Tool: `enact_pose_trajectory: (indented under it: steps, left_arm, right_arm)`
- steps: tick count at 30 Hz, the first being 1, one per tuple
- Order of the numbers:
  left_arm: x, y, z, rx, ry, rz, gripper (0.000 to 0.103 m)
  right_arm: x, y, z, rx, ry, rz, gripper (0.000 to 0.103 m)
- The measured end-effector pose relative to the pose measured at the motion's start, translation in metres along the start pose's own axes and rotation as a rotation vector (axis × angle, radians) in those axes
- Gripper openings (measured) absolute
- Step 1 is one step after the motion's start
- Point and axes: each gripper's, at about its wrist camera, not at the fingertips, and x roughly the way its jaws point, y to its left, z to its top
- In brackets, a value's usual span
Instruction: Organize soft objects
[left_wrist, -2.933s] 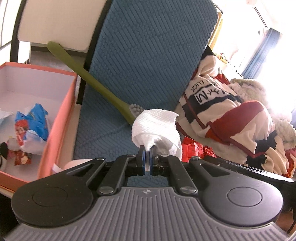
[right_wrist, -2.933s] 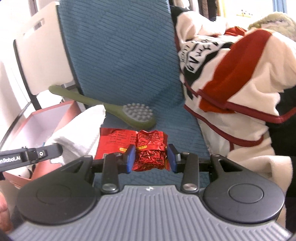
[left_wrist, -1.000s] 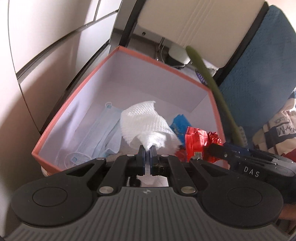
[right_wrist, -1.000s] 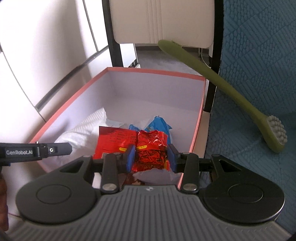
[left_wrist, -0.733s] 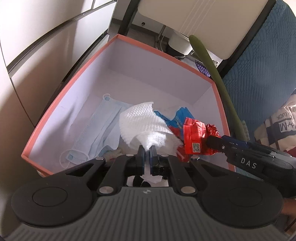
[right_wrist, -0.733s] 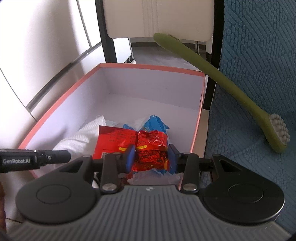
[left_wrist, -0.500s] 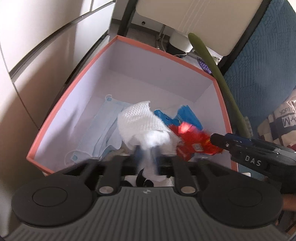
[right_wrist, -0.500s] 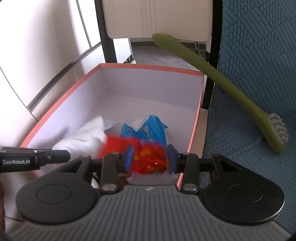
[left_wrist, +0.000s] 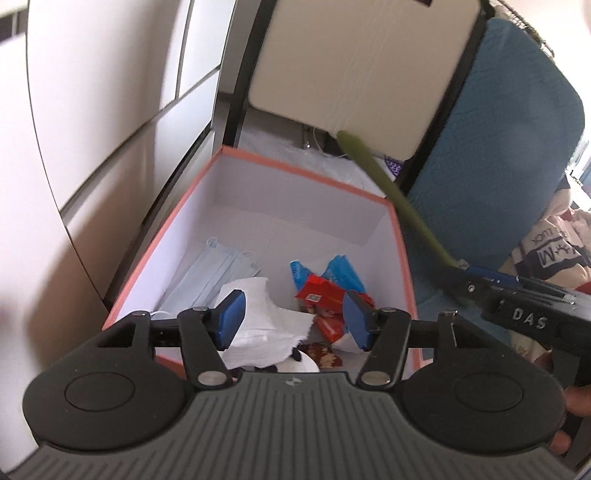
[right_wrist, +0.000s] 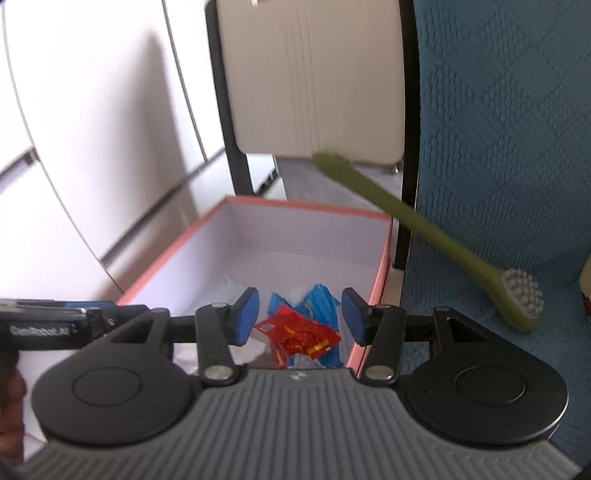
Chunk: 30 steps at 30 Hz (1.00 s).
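An orange-rimmed box (left_wrist: 295, 173) with a white inside stands beside a blue seat. My left gripper (left_wrist: 293, 319) is open and empty above the box's near end. The white tissue (left_wrist: 266, 325) lies in the box below it. My right gripper (right_wrist: 299, 319) is open and empty above the box (right_wrist: 303, 208). The red foil packet (right_wrist: 295, 332) lies in the box under it, on blue wrappers (right_wrist: 321, 299). The red packet (left_wrist: 321, 299) also shows in the left wrist view, beside a pale blue face mask (left_wrist: 214, 269).
A green long-handled brush (right_wrist: 461, 258) leans on the blue seat cushion (right_wrist: 498, 147) to the right of the box. A beige chair back (left_wrist: 362, 70) stands behind. White wall panels (left_wrist: 110, 110) are on the left. A printed garment (left_wrist: 554, 251) lies at far right.
Both grippers have opened over the box. The tissue dropped from the left one and the red packet from the right one. Both grippers have since lifted and pulled back a little.
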Motion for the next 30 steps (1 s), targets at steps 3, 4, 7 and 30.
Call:
enact_pose_trajectory:
  steps: [3,4,7,30]
  left_arm:
    - [-0.02,-0.006,-0.002,0.004,-0.028,-0.004,0.064]
    - [-0.027,-0.009,-0.004,0.003,-0.038,-0.002,0.064]
    - [-0.044,-0.015,-0.01,-0.002,-0.062,-0.007,0.064]
    - [-0.115,-0.059,-0.071,0.013,-0.096,-0.015,0.064]
  right_arm:
    - [-0.024,0.001,0.003,-0.003,-0.029,0.018,0.053]
    - [-0.031,0.002,0.003,-0.003,-0.037,0.025,0.053]
    - [-0.049,0.004,0.001,-0.008,-0.052,0.045,0.052]
    - [-0.123,-0.011,-0.045,0.001,-0.05,0.048,0.053]
